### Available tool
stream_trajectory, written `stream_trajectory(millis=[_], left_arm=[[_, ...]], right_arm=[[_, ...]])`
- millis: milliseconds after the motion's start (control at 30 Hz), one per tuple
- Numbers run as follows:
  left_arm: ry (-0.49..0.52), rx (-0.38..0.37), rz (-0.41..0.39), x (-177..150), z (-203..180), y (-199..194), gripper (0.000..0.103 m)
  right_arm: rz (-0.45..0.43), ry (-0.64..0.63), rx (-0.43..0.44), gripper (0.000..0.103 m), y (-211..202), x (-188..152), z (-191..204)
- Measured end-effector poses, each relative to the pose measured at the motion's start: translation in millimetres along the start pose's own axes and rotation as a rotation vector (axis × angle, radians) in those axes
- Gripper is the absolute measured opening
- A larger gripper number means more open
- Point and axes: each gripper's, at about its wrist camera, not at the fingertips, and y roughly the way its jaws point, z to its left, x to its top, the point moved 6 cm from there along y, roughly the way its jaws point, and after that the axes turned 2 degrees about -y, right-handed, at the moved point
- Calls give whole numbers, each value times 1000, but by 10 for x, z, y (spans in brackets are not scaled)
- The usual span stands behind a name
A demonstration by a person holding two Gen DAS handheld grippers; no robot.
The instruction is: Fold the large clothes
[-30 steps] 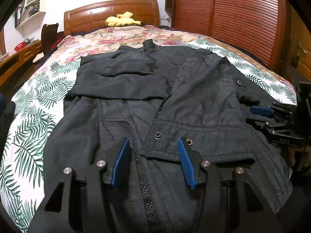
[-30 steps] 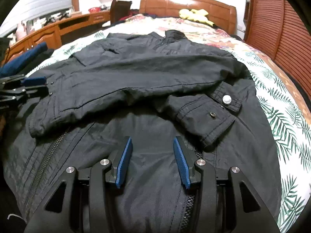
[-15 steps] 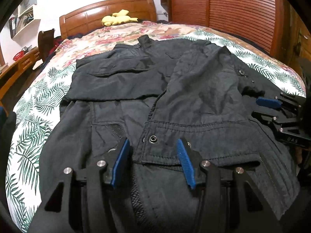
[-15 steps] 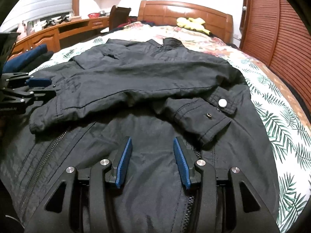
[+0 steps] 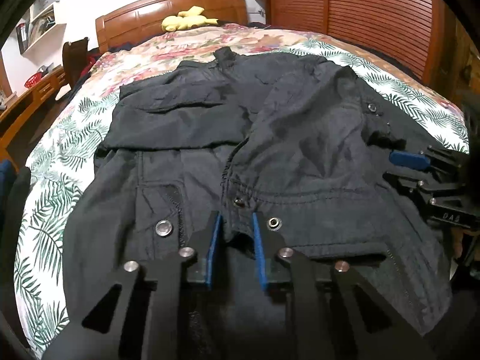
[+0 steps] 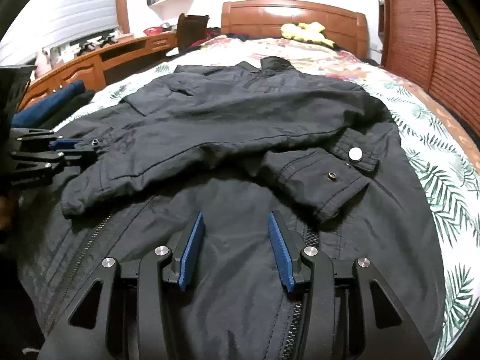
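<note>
- A dark jacket lies spread over a bed with a leaf and flower print cover, collar toward the wooden headboard.
- The left tongs have just been closing; their blue pads now pinch a fold of jacket fabric at a sleeve cuff, just beside a snap.
- The right tongs rest at the jacket's right edge.
- A yellow soft toy lies by the headboard.

Left gripper newly pinching cuff.
</note>
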Motion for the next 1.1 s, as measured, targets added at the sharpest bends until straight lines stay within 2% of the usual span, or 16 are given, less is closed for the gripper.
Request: stream_trajectory(millis=[133,367,533,633,733,833,967,1100], left_arm=[[-21,30,-42,147,104,-121,13],[-41,28,-106,465,393,-312,13],[-33,30,-126,481,503,-386,13],[-70,-39,-105,397,567,-403,16],[-95,-76,-100,306,591,-471,19],[-74,-62,-122,150,594,-640,20],[-58,-55,-115,-164,631,-819,34],[-57,-25,-83,-471,707,-906,37]], right_arm=[[-6,2,22,45,-20,4,9],[-14,-2,40,45,-65,-19,19],[-12,12,49,45,-61,-17,1],[-10,7,38,45,-59,-11,8],[-8,18,30,45,-53,-5,-5],[-5,11,20,45,-42,2,7],[-6,8,18,46,-43,1,15],[-7,2,11,46,-46,0,17]])
